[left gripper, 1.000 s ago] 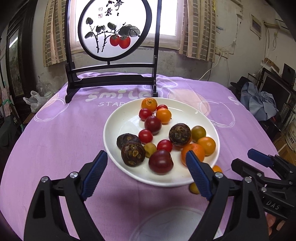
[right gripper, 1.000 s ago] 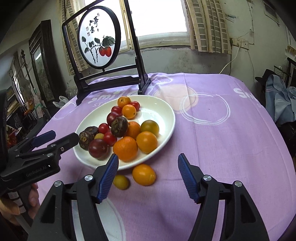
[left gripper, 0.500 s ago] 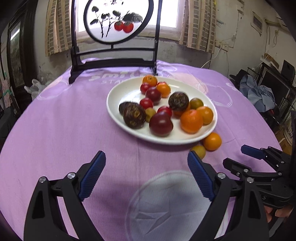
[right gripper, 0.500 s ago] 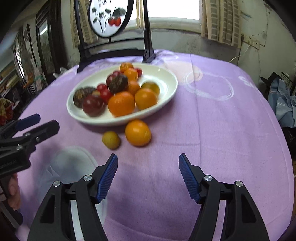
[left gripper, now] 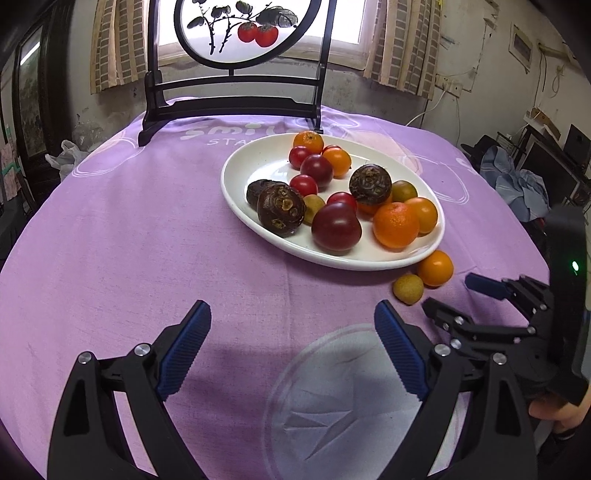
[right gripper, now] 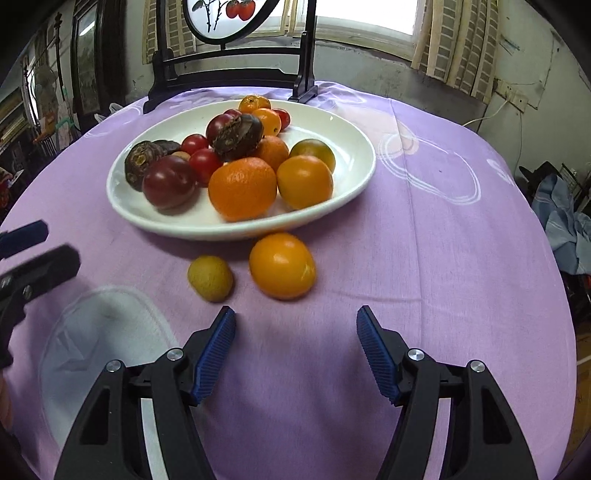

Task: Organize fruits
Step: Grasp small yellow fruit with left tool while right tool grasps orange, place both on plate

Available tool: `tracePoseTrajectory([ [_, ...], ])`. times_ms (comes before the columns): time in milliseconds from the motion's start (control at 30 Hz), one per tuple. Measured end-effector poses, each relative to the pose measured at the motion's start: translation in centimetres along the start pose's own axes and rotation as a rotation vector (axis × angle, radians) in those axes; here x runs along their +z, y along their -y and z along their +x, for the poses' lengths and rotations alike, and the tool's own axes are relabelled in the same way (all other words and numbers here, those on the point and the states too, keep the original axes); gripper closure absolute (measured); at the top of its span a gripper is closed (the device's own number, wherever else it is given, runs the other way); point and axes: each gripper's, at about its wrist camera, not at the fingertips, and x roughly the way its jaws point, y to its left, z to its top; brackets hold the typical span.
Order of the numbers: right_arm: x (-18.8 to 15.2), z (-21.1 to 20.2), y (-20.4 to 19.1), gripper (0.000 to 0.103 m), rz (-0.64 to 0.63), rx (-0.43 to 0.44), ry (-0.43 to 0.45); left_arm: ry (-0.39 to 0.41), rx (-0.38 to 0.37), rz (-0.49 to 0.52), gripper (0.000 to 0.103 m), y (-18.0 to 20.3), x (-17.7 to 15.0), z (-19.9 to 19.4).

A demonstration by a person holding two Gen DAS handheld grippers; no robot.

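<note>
1. The left gripper (left gripper: pixel 291 317) hovers over the purple tablecloth (left gripper: pixel 129 240) with its jaws spread wide and nothing between them.
2. The right gripper (right gripper: pixel 295 325) also hangs released over the cloth, its blue pads (right gripper: pixel 216 354) apart and holding nothing.
3. Just beyond the right gripper, 2 loose fruits lie on the cloth: a small yellow-green fruit (right gripper: pixel 210 277) and an orange fruit (right gripper: pixel 282 265), close together but not touching.
4. Both sit just outside the near rim of the white plate (right gripper: pixel 354 147).
5. On the plate lie oranges (right gripper: pixel 242 188), a dark plum (right gripper: pixel 168 185), red cherry tomatoes (right gripper: pixel 204 162) and dark brown wrinkled fruits (right gripper: pixel 238 136), bunched toward its left half.
6. Behind the plate stands a black wooden stand (left gripper: pixel 236 96) holding a round painted screen.
7. Farthest back are a bright window (right gripper: pixel 365 16) and curtains (left gripper: pixel 402 44).
</note>
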Motion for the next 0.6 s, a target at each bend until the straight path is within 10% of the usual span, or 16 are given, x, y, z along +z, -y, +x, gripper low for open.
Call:
tracePoseTrajectory([
  [200,1.6,1.1,-0.1,0.064,0.029,0.029,0.003,-0.01,-0.006,0.009,0.015,0.2,-0.1,0.4],
  [600,-1.6,-2.9,3.4,0.065,0.126,0.045,0.031,-0.034,-0.03,0.098,0.015,2.5,-1.2,1.1],
])
